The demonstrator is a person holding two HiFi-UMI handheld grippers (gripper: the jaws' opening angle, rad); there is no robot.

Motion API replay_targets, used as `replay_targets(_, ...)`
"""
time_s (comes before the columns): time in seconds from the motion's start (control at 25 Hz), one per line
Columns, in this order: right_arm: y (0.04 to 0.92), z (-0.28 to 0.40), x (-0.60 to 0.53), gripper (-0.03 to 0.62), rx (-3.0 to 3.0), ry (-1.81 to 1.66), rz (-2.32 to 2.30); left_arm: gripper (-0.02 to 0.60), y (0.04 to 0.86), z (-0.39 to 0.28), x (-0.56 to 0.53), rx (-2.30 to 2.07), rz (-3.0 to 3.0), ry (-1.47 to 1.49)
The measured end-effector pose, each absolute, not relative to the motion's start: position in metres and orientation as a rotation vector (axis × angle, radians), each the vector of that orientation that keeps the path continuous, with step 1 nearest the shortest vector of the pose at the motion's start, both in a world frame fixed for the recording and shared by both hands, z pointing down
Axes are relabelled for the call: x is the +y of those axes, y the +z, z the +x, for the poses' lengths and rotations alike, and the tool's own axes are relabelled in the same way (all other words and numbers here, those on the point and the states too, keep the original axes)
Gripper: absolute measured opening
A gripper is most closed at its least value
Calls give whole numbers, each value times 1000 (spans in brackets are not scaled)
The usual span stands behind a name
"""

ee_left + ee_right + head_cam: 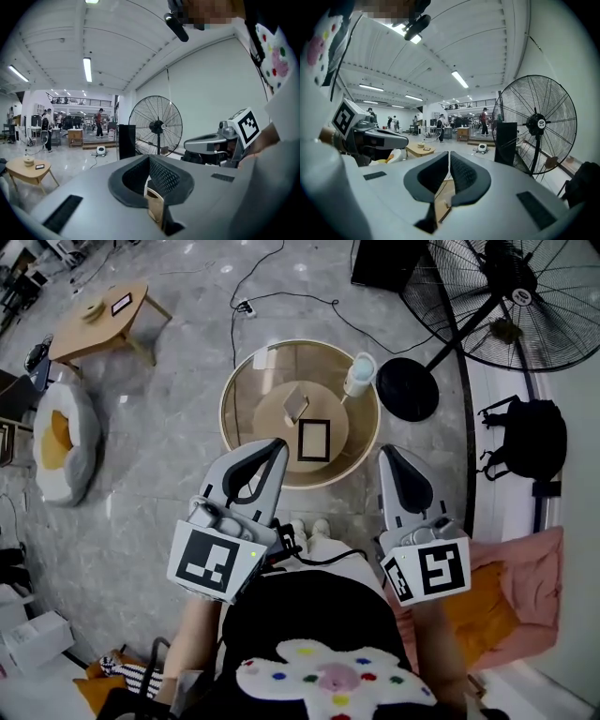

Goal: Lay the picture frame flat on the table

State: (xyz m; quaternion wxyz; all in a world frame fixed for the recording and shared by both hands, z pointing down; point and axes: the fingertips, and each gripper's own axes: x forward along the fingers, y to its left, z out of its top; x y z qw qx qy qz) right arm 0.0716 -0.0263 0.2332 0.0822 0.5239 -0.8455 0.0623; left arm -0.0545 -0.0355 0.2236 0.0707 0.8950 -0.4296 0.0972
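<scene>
- And here's the black rectangular picture frame, sitting at about five o'clock from the centre of the round glass-topped surface. It looks to be lying face-up and flat, so I'd judge the job as good as done.
- The steep overhead angle leaves some doubt: a slight lean in the frame would be hard to spot from here.
- The left gripper has its jaws pressed together with nothing between them. It hangs over the surface's seven o'clock edge, well apart from the frame.
- The right gripper is closed to a thin slit and just as empty, out at the four o'clock edge.
- Both point roughly level, out over the surface, which reads as hands clear of the work rather than reaching in.
- Neighbours on the surface: a tan wooden block just at the frame's twelve o'clock, and a white cylindrical container at the two o'clock rim.
- Nothing crowds the frame.
- Around the room, a black standing fan sits at one o'clock, a black backpack at three and a low wooden side table at ten.
</scene>
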Motion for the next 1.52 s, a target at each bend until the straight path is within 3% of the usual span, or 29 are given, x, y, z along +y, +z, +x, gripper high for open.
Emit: replay_targets(1.52,246,49,-18,40,-2536,199,1470,15,241,-57,-29,-1264,2678,318)
